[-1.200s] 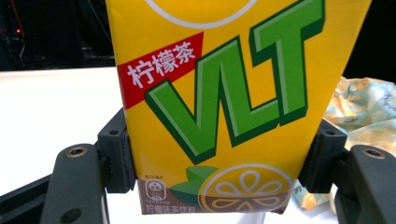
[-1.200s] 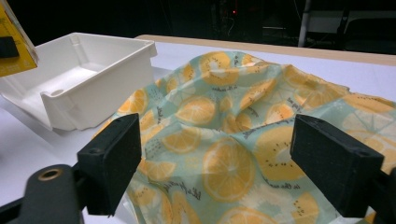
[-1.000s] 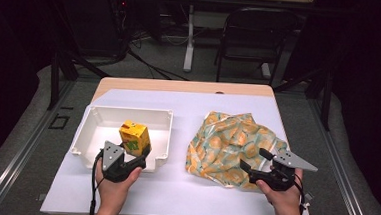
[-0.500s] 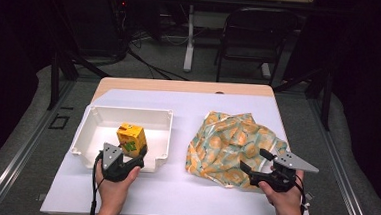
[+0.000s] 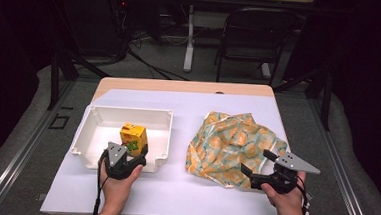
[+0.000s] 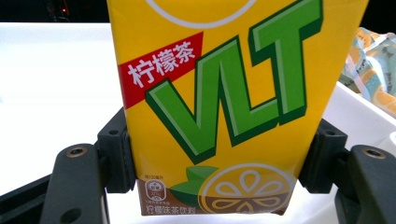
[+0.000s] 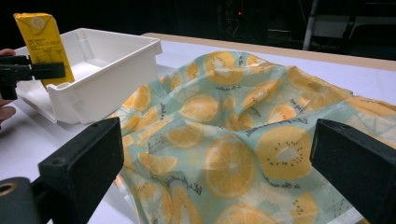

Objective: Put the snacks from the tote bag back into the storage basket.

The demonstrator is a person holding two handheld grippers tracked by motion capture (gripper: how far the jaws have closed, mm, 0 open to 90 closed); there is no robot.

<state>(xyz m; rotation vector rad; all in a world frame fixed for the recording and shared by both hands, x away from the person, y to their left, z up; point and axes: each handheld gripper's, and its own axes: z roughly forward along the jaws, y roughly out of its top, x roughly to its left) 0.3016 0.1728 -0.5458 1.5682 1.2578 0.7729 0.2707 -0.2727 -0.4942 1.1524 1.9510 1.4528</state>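
White table cover (image 5: 173, 196) spans the tabletop, bare wood strip at the far edge. Crumpled cloth (image 5: 234, 145) printed with orange slices on pale teal lies on the right half, bunched and folded. White plastic bin (image 5: 89, 131) sits on the left half, well apart from the cloth. Yellow drink carton (image 5: 133, 139) with green lettering and a lemon picture stands upright inside the bin near its front wall, clamped from both sides by the left gripper (image 5: 125, 156); in the left gripper view both pads press against the carton's side faces low down. Right gripper (image 5: 257, 164) sits at the near right edge of the cloth, jaws spread wide and just been opening, nothing gripped; the right gripper view shows cloth lying between and beyond them, pads not pressing it
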